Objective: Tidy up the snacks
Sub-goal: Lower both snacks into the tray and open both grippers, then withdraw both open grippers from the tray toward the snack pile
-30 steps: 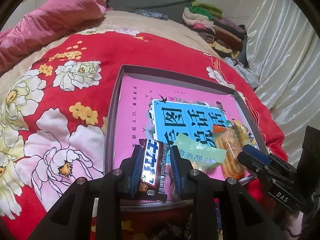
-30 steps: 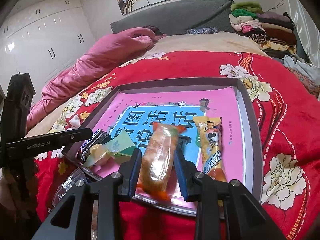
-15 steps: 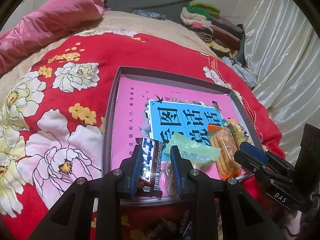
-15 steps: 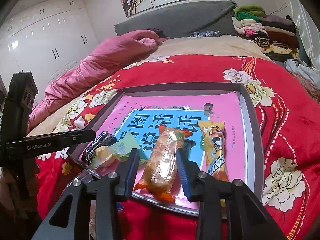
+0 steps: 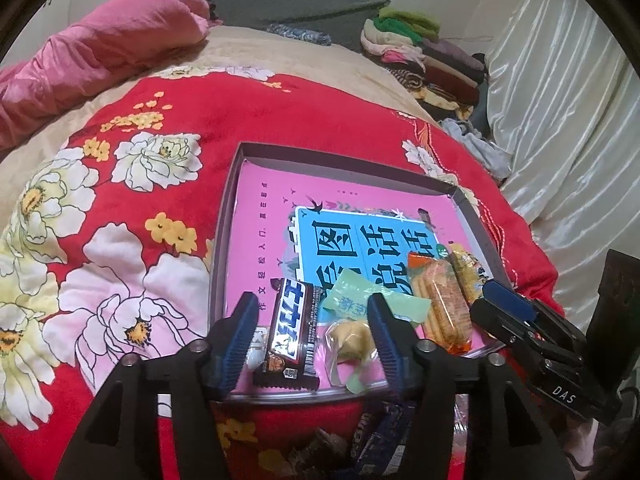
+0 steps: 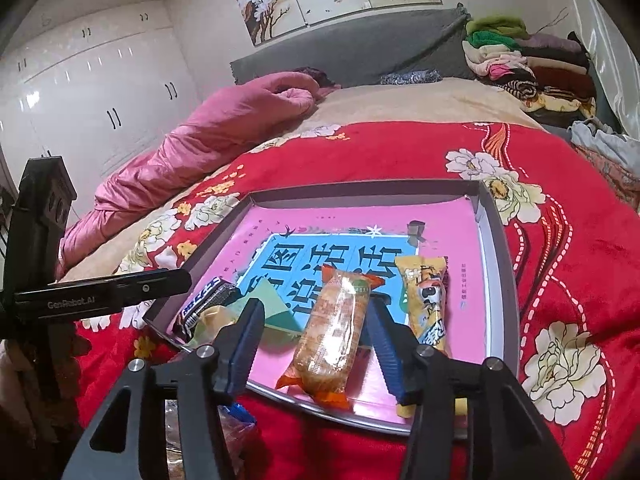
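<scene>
1. The left tongs [image 5: 312, 332] are let go. The jaws have just been opening, and the chocolate bar [image 5: 291, 330] lies between them with a gap on each side.
2. That bar rests in the tray [image 5: 228, 240] at the 6 o'clock edge in the left view. Just beside it, at its 3 o'clock, sits the green-wrapped sweet [image 5: 356, 320].
3. The right tongs [image 6: 316, 336] are let go too. Their jaws have also just been opening. The clear cracker pack [image 6: 334, 330] lies between them. I cannot tell if its far side touches the right pad.
4. In the right view, the yellow snack [image 6: 426, 300] lies just beside the cracker pack, at its 3 o'clock. All four snacks make a row along the near edge of the tray.
5. I think the step now is to let go and pull away. To do it well, lift both tongs straight up and back, so the pads do not drag a wrapper along. The near ends of the packs hang close to the tray lip, so a small bump may tip one out.
6. Farther off, at 12 o'clock, the tray sits on a red flower blanket [image 5: 132, 200] on the bed.
</scene>
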Motion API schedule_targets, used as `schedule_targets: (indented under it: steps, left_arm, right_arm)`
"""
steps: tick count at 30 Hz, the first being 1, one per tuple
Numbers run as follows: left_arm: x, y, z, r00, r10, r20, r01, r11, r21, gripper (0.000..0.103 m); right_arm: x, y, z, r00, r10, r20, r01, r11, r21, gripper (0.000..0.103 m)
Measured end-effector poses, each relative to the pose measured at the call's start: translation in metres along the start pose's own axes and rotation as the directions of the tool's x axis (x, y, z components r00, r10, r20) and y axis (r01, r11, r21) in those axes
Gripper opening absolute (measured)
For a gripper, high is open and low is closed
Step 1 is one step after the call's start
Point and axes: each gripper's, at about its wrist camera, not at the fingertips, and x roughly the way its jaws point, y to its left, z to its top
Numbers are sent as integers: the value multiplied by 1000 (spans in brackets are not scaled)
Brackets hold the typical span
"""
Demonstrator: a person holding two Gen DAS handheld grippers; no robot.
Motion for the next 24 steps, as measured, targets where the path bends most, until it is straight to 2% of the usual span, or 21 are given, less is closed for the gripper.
schedule_targets:
  steps: [5, 12, 17, 24]
  left_arm:
    - [-7, 0, 0, 1000, 1, 9, -1, 1000, -1, 68]
    - [-17, 4, 0, 1000, -6, 16, 6, 1000, -21, 73]
    - [-22, 4, -1, 1000, 0, 19, 0, 1000, -18, 75]
    - [-30, 4, -5, 1000, 7, 16, -6, 1000, -12, 76]
  right_arm:
    - [-4, 5, 1, 1000, 8, 13, -8, 1000, -22, 56]
    - [-8, 10, 2, 999, 17, 28, -16, 999, -44, 58]
    - [-12, 13, 3, 999, 26, 37, -24, 998, -51, 61]
    - [-17, 17, 4, 998, 35, 46, -32, 997, -64, 62]
